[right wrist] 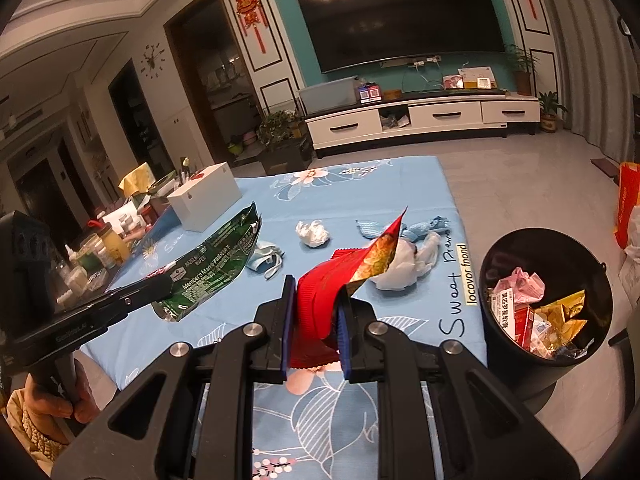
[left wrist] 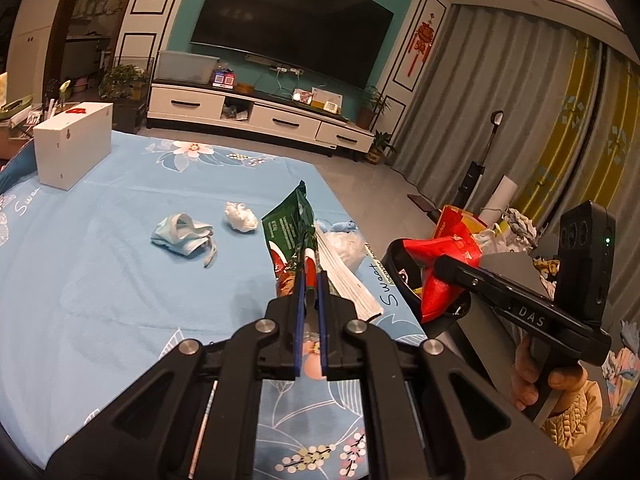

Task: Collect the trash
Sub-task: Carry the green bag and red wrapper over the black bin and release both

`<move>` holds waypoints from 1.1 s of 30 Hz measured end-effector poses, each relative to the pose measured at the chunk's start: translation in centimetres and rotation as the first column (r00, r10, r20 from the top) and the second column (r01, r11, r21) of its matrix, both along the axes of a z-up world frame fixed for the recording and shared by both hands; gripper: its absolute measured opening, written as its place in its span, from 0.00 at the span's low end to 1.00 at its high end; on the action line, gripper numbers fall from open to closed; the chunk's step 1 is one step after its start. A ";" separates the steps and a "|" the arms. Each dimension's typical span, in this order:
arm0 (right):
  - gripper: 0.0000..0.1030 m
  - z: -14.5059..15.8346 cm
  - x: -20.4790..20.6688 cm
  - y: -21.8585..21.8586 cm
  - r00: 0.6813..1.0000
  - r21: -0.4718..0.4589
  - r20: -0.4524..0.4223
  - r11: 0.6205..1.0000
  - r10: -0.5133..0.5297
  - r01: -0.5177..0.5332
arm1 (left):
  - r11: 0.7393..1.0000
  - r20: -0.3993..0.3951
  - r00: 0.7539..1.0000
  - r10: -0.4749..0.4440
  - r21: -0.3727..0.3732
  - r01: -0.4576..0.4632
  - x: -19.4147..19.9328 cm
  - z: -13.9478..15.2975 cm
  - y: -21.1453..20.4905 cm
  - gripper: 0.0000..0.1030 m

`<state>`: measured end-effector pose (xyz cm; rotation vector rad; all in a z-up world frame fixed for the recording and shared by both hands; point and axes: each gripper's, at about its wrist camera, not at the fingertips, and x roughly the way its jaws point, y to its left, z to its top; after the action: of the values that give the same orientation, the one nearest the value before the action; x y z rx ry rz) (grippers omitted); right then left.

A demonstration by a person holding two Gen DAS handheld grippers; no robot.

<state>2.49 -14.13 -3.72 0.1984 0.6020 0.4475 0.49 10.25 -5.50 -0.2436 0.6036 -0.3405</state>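
I had both hands loaded; my left gripper [left wrist: 310, 280] was clenched tight on the green wrapper [left wrist: 289, 232], pinching it low near one end so the rest stood up off the tablecloth [left wrist: 100, 260]; my right gripper [right wrist: 316, 312] was clamped on the red wrapper [right wrist: 320, 304], its jaws held a little apart by the bunched foil, the gold-printed end poking up past the pads; I'd say a grip that deep kept the crinkly packet from slipping out while it was in the air. The black bin [right wrist: 548, 256] stood on the floor just off the table's right edge, already part full of crumpled packets, and that, I judged, was where both wrappers were bound; from the left camera the red wrapper hung right over the bin's rim, so the right hand looked the closer to dropping. Left on the cloth: a crumpled white tissue [left wrist: 241, 218], a blue face mask [left wrist: 182, 234] beside it, a clear plastic bag [right wrist: 404, 264] near the table's right edge and a blue bundle [right wrist: 424, 226] behind that; the white box [left wrist: 74, 146] sat well apart at the far left corner, and I took it for no trash at all.
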 end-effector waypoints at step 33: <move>0.18 -4.2 0.2 -15.7 0.931 0.119 -0.050 0.923 -0.363 0.366 | 0.944 -0.048 0.949 -0.311 0.099 0.314 8.1 0.2 -16.0 0.06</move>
<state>2.69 -29.79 -7.88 0.4304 0.5481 0.1210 8.55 -5.72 -5.27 -0.0499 0.6914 -0.6105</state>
